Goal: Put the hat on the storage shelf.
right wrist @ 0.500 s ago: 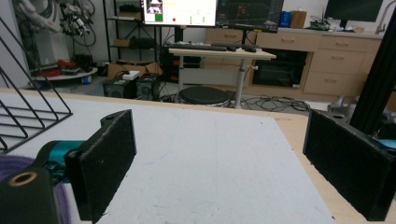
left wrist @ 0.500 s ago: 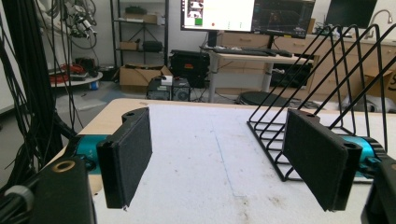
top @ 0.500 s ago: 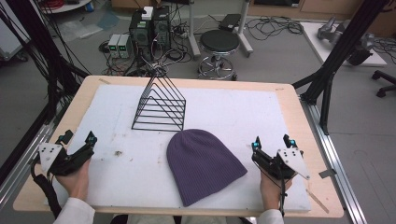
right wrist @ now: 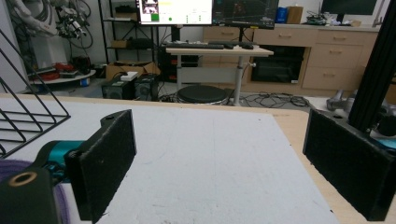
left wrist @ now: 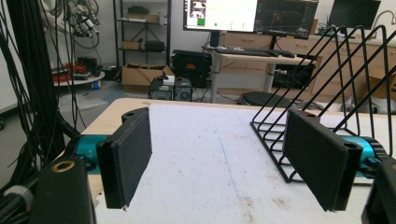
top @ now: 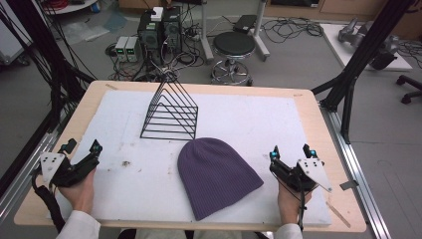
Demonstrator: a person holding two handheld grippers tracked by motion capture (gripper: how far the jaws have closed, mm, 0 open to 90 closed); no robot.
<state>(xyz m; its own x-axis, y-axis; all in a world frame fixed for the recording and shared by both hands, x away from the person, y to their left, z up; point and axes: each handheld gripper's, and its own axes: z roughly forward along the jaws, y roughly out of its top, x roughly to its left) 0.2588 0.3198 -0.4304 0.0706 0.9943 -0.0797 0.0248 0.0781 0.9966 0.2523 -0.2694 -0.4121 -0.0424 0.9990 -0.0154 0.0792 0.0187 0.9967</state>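
Black padded jaws stand wide apart on both grippers, with nothing between them. The left gripper [top: 82, 149] rests at the near left edge of the white foam mat [top: 249, 119], held in the person's left hand [top: 79, 191]; along its jaws the view runs over bare mat, with the black wire rack [left wrist: 327, 93] rising just beyond the right-hand jaw. The right gripper [top: 289, 152] sits at the near right side of the mat, in the right hand [top: 291, 201]. Between the two, well apart from each, a purple knit beanie [top: 216, 174] lies flat on the mat, its crown nearly touching the rack's base [top: 169, 112]. The mat covers a wooden table [top: 311, 107].
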